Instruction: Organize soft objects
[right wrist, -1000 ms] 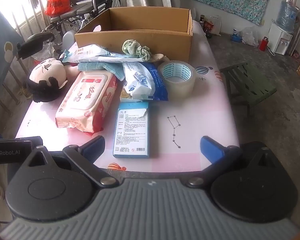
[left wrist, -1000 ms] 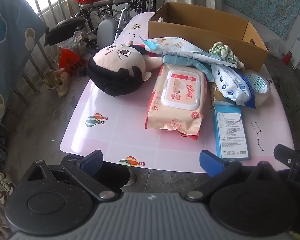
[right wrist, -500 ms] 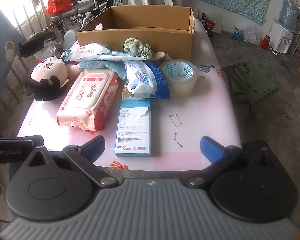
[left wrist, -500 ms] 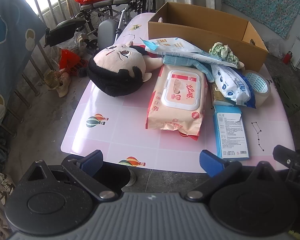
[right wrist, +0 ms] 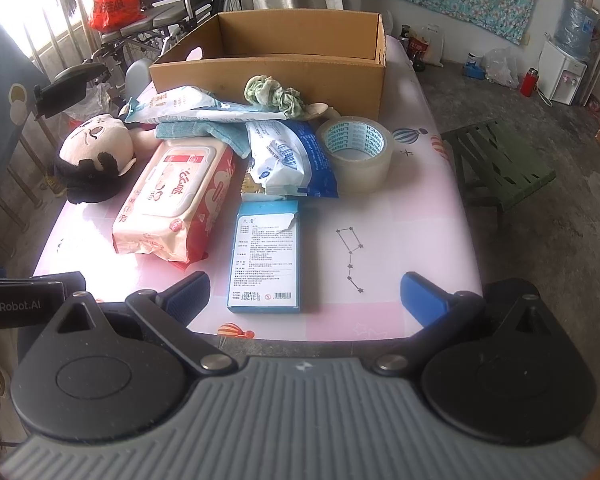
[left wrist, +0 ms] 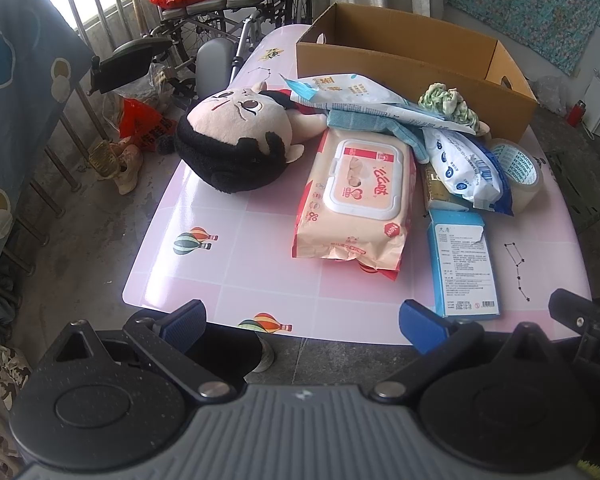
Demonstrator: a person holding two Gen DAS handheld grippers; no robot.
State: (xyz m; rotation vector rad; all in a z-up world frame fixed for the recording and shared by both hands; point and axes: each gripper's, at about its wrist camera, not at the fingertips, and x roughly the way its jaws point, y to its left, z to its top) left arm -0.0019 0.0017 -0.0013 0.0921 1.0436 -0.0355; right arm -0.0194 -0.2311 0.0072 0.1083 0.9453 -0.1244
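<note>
Both grippers, left gripper (left wrist: 302, 320) and right gripper (right wrist: 304, 294), hang spread apart and empty at the table's (left wrist: 228, 272) near edge. Plush doll (left wrist: 236, 140) lies by the left edge, wipes pack (left wrist: 356, 200) mid-table, cardboard box (left wrist: 412, 64) at the far edge.

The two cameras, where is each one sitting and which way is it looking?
Left wrist view: sits on the left hand-held gripper off the table's near left corner, open blue fingertips in view, looking across at the plush doll and wet wipes pack.
Right wrist view: sits on the right hand-held gripper at the near edge, open fingertips in view, looking over the blue box and tape roll toward the cardboard box.
Shared: both face the same pile and cardboard box; each glimpses the other gripper at its edge.
</note>
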